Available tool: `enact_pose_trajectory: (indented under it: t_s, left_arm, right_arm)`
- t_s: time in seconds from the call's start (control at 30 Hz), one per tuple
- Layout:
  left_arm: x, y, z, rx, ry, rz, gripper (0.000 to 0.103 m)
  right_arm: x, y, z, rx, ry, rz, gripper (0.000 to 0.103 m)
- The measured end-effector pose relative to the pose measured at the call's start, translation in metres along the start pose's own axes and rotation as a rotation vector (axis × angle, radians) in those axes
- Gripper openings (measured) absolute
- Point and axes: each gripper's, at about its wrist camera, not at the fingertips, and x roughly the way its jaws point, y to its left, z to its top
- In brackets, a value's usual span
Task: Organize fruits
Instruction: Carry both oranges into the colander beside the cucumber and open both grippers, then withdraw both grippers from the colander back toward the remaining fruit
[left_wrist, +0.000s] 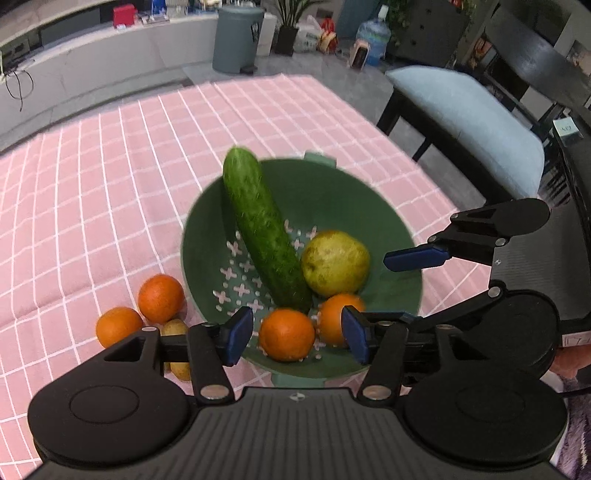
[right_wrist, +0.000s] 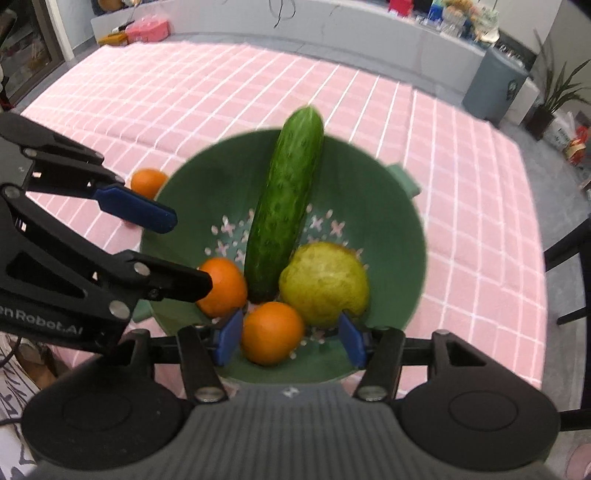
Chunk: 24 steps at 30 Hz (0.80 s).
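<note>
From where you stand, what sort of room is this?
Probably a home dining area: a table under a pink checked tablecloth, a dark cushioned chair beside it, and a pedal bin and potted plant along the far wall.

The only readable lettering is in the right wrist view, on the black body of the left gripper (right_wrist: 184, 254) at the left edge. White letters there spell "en Robot.AI", and the start of the word is cut off by the frame. In the left wrist view, a small white card (left_wrist: 567, 130) standing on dark furniture at the right edge carries a few marks too small to make out. A grey bin (right_wrist: 496, 86) in the background bears a round emblem, but it is too blurred to read.
</note>
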Motion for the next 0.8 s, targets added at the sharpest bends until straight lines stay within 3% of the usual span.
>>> enact_pose_trajectory:
  t_s: [0.43, 0.67, 0.8]
  left_arm:
    - [-0.064, 0.005, -0.026, 0.029, -0.162, 0.065, 0.065]
    - [-0.084, 0.029, -0.051, 0.01, -0.208, 0.101, 0.065]
    - [-0.088, 0.05, -0.064, -0.013, -0.205, 0.112, 0.065]
  right_arm:
    - [-0.048, 0.042, -0.016, 0.124, -0.256, -0.066, 0.055]
    - [-0.047, 0.076, -0.025, 0.179, -0.346, -0.089, 0.054]
    - [-0.042, 0.096, -0.022, 0.15, -0.357, -0.044, 0.052]
